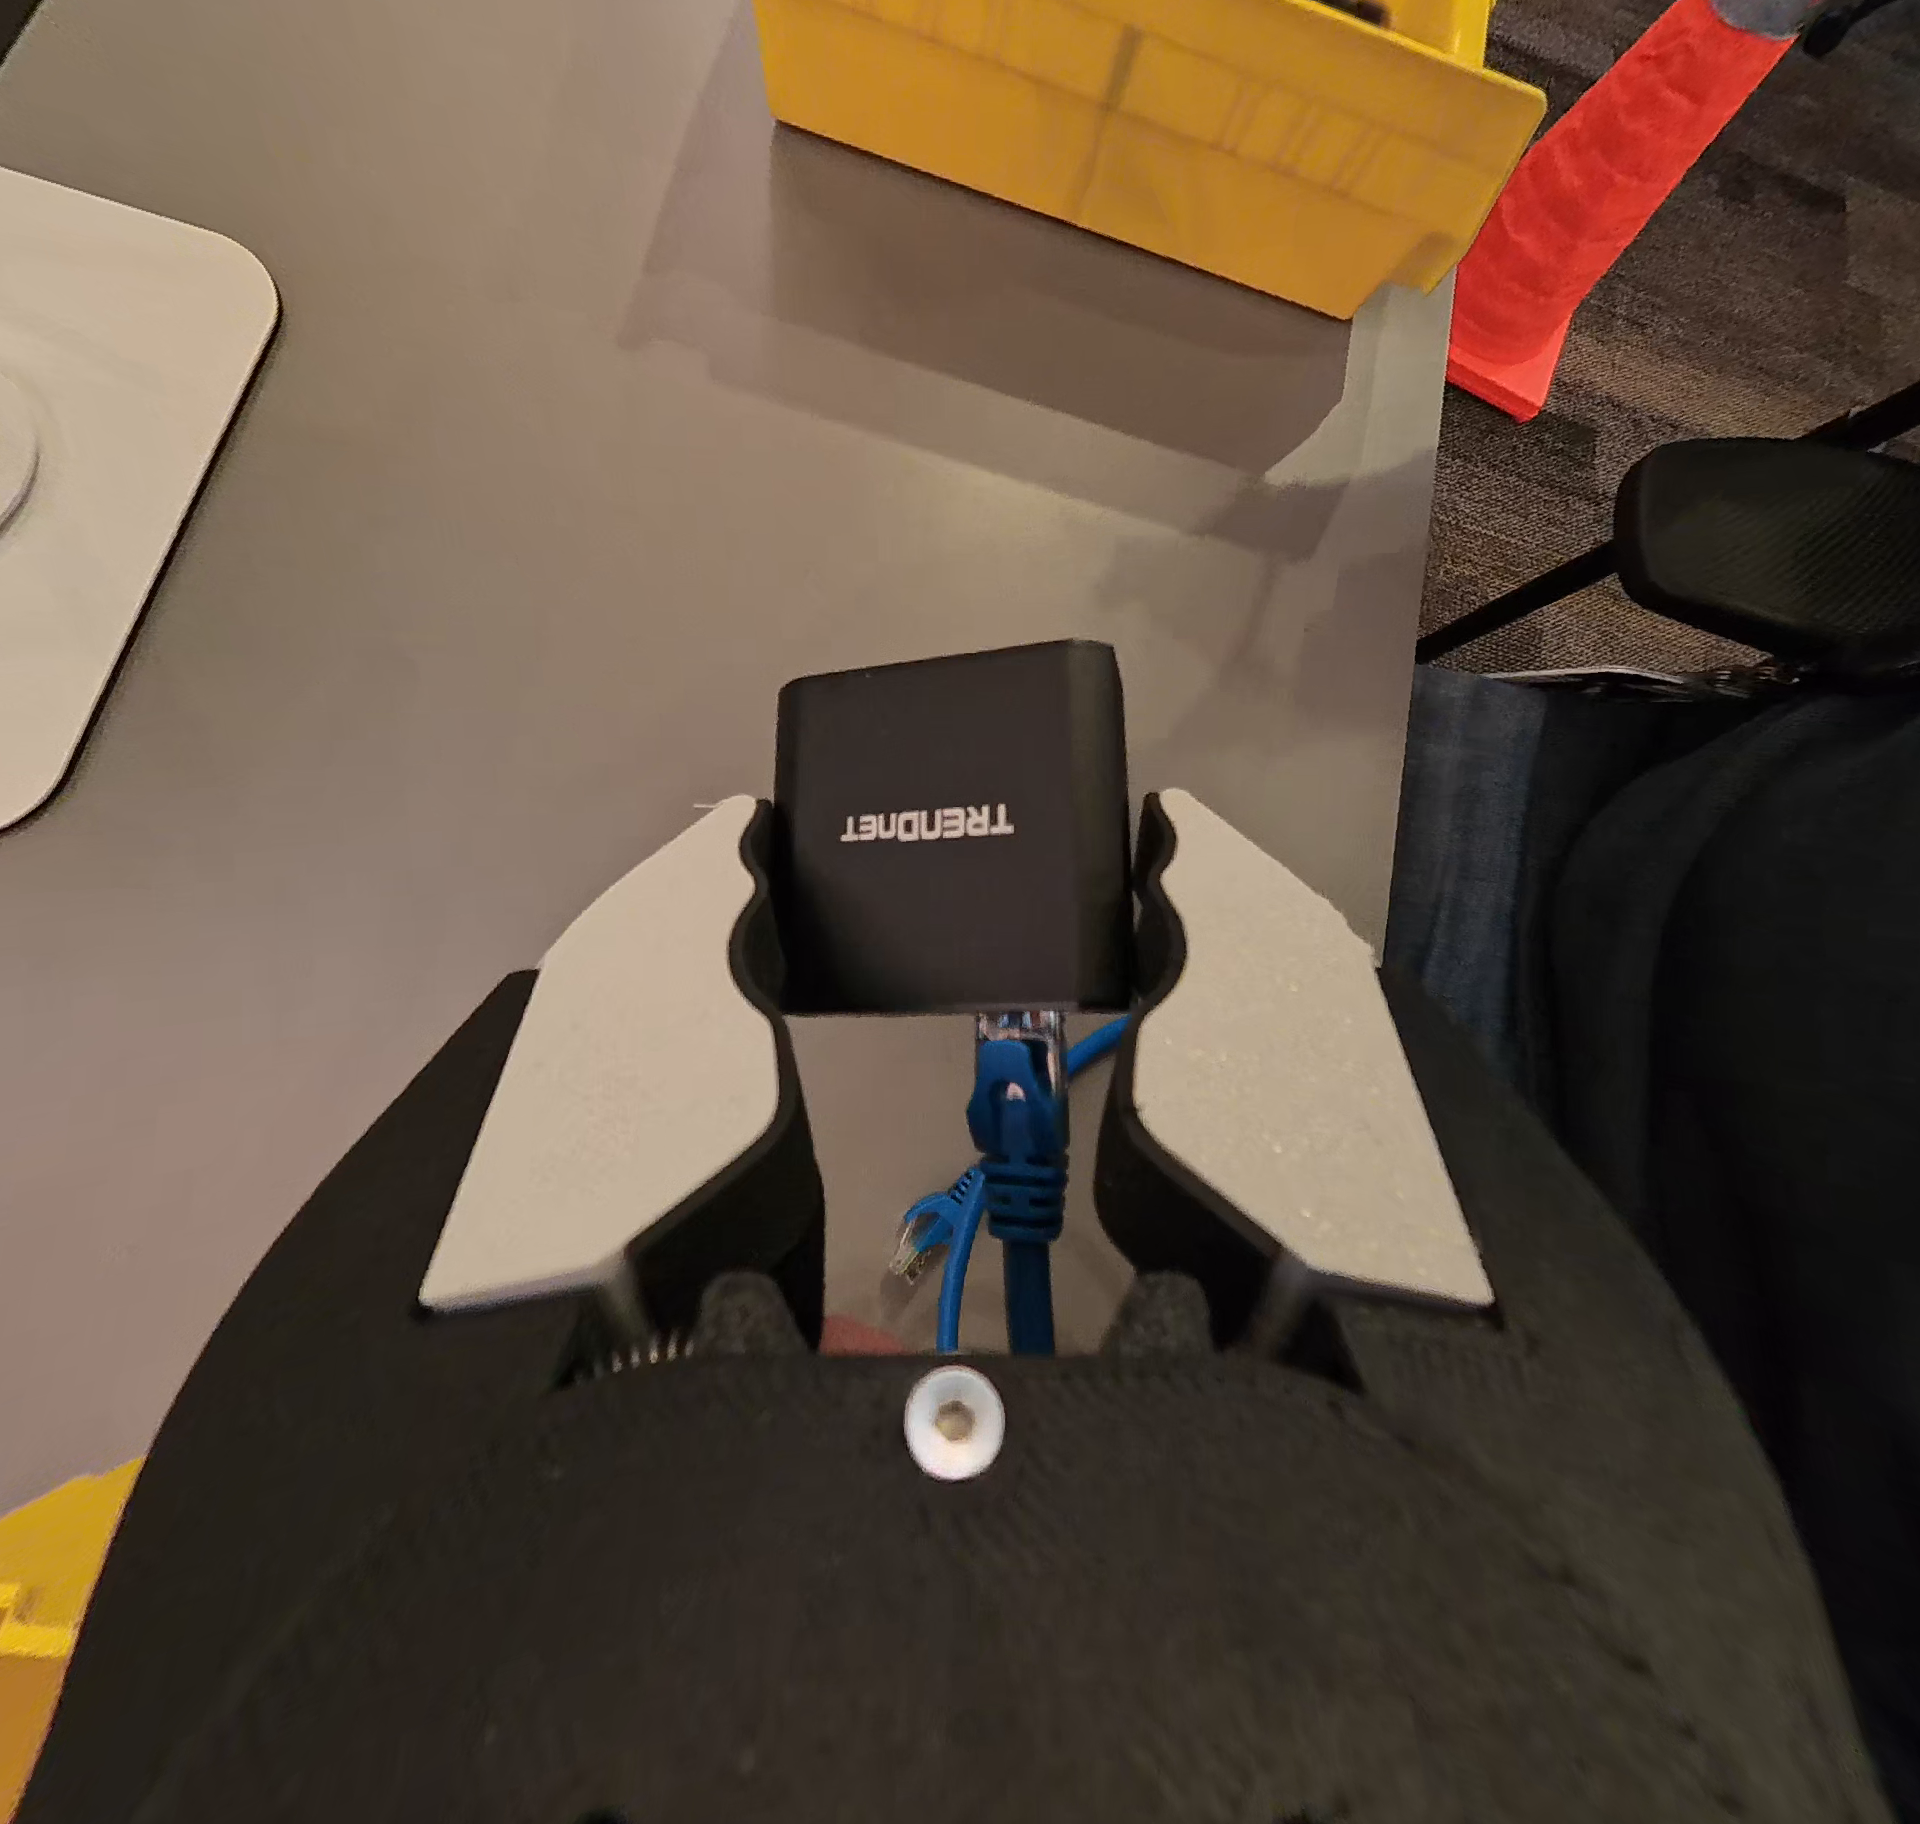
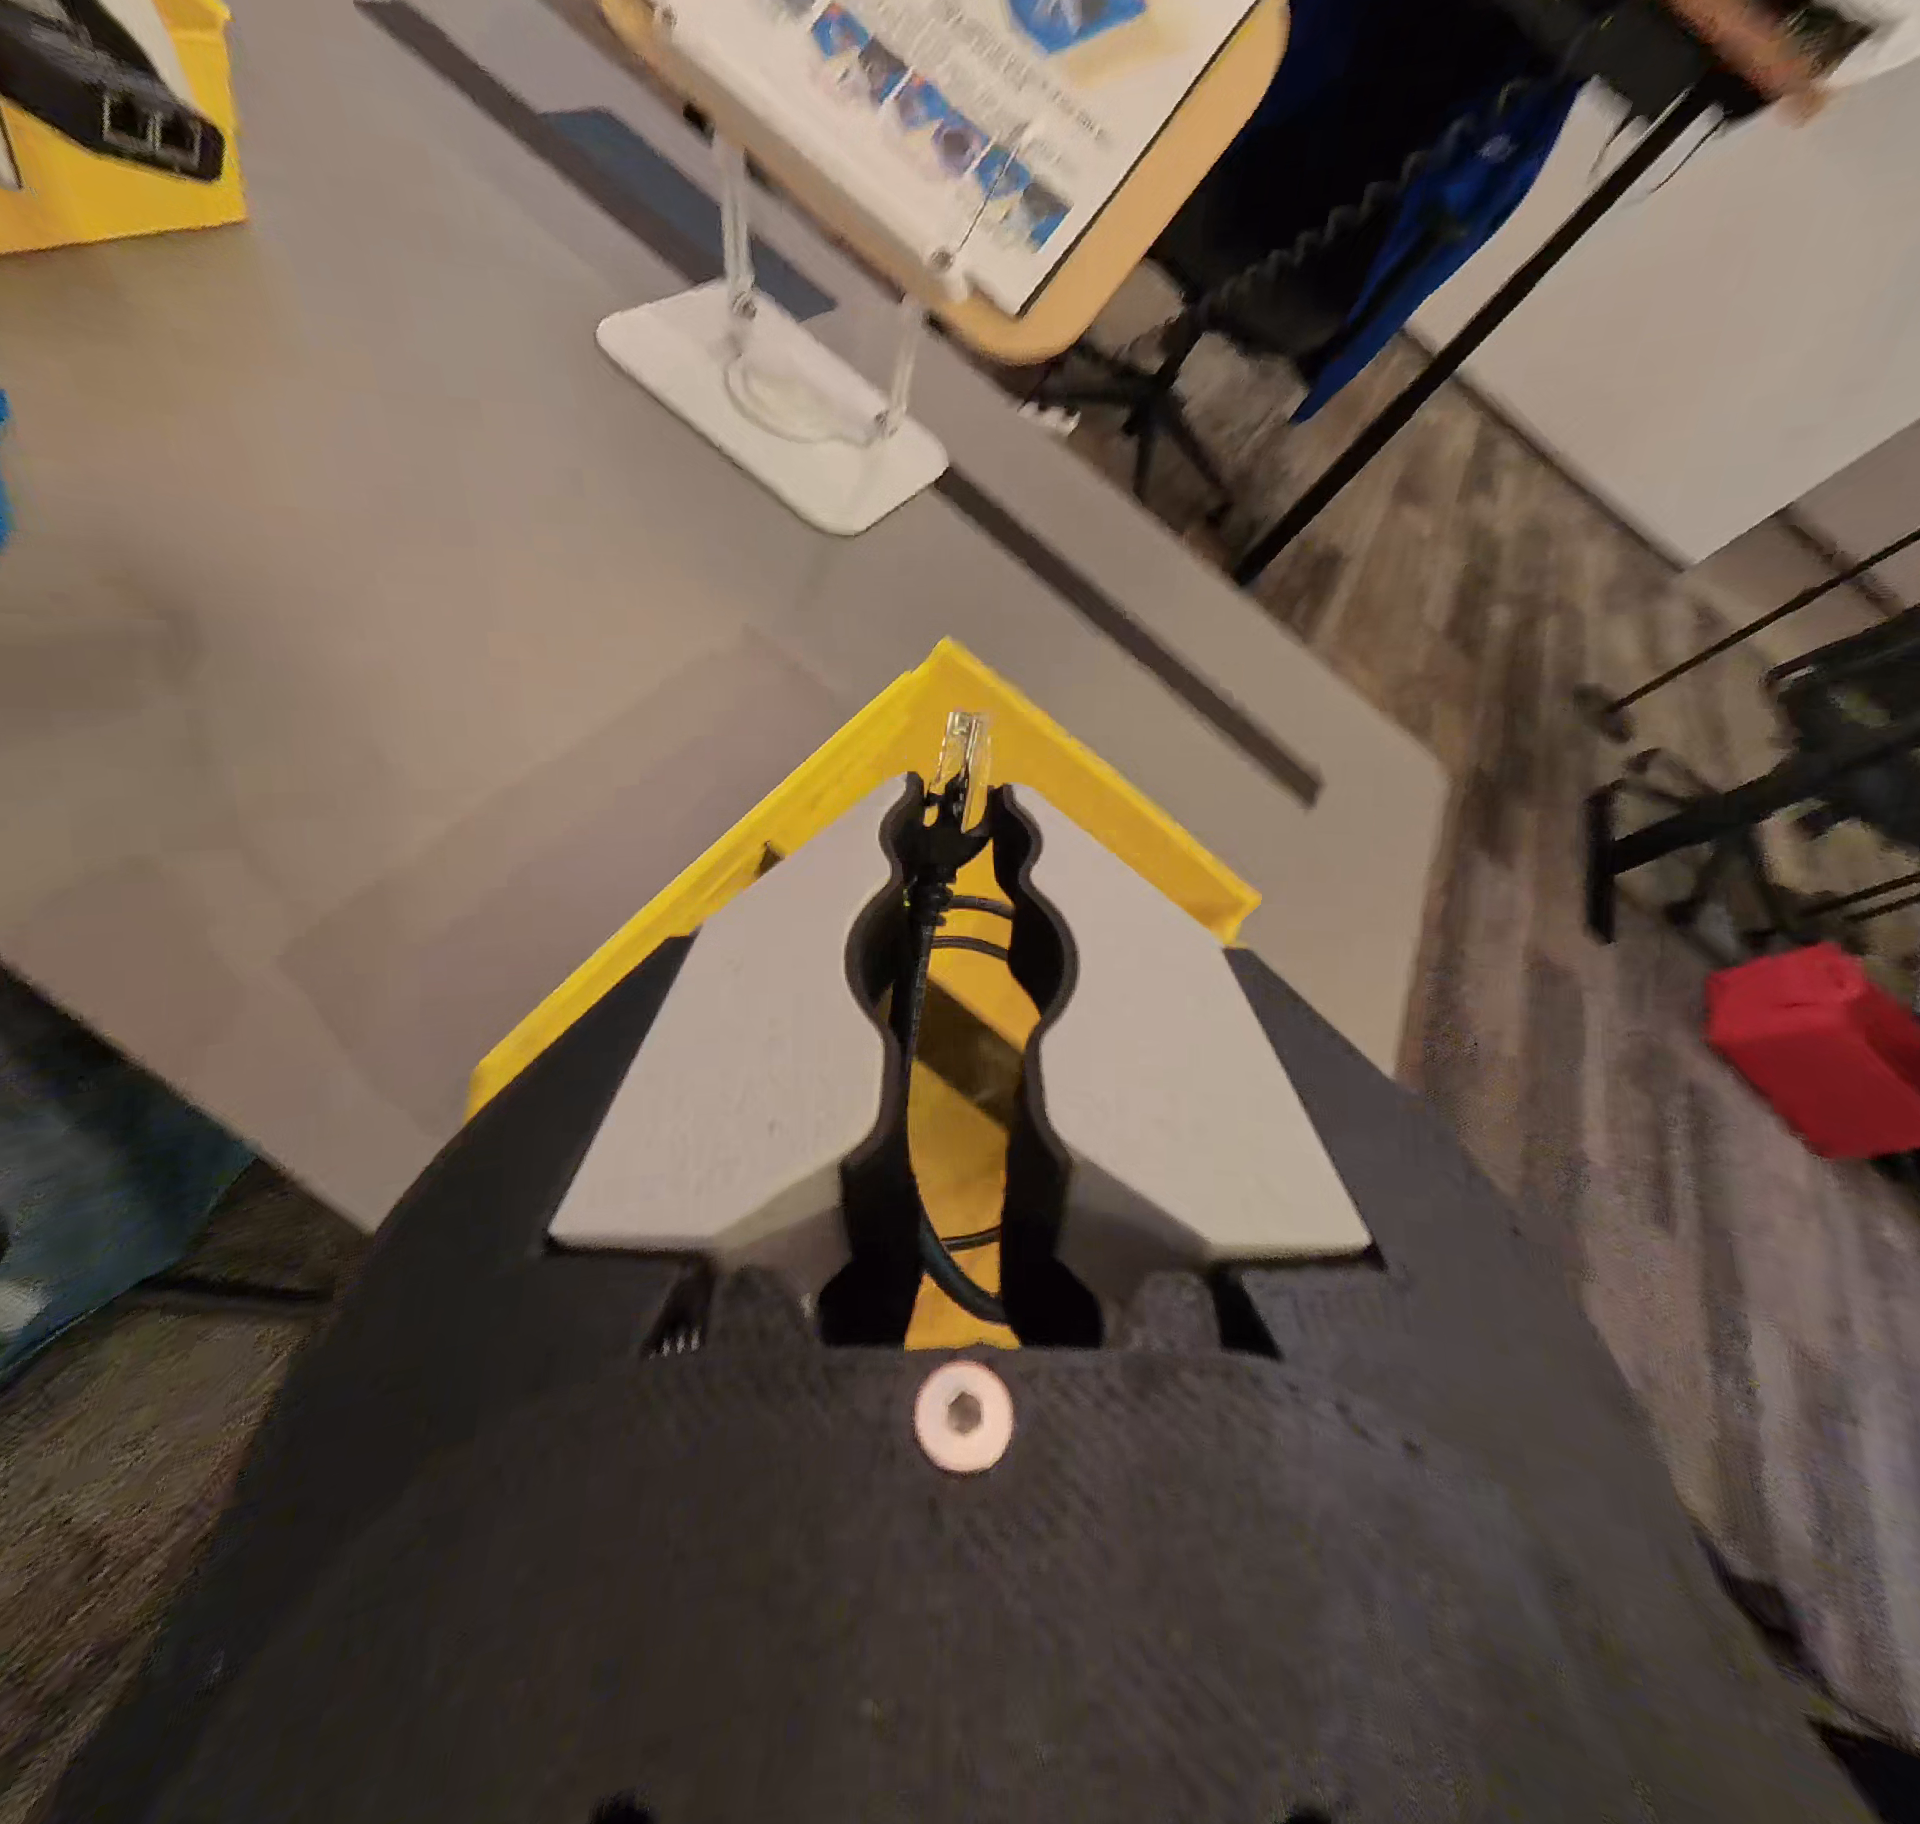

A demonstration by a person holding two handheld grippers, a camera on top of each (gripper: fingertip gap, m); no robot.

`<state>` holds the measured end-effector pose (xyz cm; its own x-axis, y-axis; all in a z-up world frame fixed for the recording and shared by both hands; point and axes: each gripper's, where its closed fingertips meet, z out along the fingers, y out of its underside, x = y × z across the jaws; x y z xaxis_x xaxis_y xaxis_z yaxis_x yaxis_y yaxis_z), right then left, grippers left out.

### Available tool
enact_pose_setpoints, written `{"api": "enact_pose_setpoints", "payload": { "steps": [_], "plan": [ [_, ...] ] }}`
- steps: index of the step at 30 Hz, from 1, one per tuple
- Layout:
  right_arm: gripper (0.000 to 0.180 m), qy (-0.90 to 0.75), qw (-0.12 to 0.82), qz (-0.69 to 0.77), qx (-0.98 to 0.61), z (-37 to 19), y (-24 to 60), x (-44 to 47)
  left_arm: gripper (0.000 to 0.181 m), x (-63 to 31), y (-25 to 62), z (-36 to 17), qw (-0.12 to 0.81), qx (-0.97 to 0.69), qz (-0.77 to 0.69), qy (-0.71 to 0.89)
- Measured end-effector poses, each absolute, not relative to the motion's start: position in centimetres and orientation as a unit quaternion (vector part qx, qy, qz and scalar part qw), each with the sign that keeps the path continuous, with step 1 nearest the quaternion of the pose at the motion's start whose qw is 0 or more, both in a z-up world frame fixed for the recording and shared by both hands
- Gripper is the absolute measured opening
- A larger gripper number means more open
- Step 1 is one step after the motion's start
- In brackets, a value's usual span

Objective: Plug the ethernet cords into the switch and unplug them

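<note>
Blue cord's (image 1: 1023,1140) plug half-hidden under switch (image 1: 951,829)

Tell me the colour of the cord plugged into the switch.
Blue; the cord enters the black switch, clearest in the left wrist view.

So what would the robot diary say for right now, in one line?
left tool: shut on black switch | blue cord: plugged in | right tool: shut on black cord, over yellow bin

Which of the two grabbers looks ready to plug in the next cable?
Right, probably. The right gripper already pinches the black cord just behind its clear plug, while the left gripper is busy clamping the switch.
</note>
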<state>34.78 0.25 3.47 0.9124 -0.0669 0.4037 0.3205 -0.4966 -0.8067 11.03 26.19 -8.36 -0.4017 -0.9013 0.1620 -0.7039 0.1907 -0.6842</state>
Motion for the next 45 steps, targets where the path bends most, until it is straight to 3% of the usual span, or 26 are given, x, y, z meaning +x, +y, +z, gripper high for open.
{"api": "enact_pose_setpoints", "payload": {
  "steps": [11,14,17,20,25,31,36,40,45],
  "plan": [
    [0.013,0.012,0.385,-0.043,-0.922,-12.3,2.0,36.9,0.065,11.1,25.8,-8.6,0.14,-0.525,-0.35,0.763],
    [0.041,0.002,0.305,-0.039,-0.952,-15.6,1.2,36.5,0.065,11.2,26.0,-8.7,0.146,-0.527,-0.345,0.763],
    [0.07,-0.003,0.295,-0.037,-0.955,-14.9,0.8,36.0,0.065,11.4,26.4,-8.7,0.155,-0.529,-0.346,0.759],
    [0.076,-0.014,0.267,-0.091,-0.959,-13.1,-0.6,36.5,0.066,11.8,27.0,-8.6,0.167,-0.535,-0.349,0.751],
    [0.066,-0.056,0.301,-0.18,-0.935,-7.3,0.4,35.0,0.066,12.5,28.1,-7.9,0.203,-0.544,-0.359,0.731],
    [0.058,-0.053,0.296,-0.202,-0.932,-6.6,1.7,35.4,0.065,12.4,28.4,-7.2,0.22,-0.544,-0.36,0.726],
    [0.049,-0.123,0.445,-0.039,-0.886,-2.5,7.5,25.3,0.066,13.2,28.4,-6.4,0.243,-0.548,-0.381,0.704],
    [0.071,-0.191,0.45,0.082,-0.869,-3.9,12.9,15.7,0.066,14.2,28.9,-5.3,0.283,-0.564,-0.402,0.664],
    [0.081,-0.217,0.455,0.19,-0.842,-5.6,19.4,6.7,0.065,14.4,31.0,-3.9,0.348,-0.591,-0.41,0.601]
  ]
}}
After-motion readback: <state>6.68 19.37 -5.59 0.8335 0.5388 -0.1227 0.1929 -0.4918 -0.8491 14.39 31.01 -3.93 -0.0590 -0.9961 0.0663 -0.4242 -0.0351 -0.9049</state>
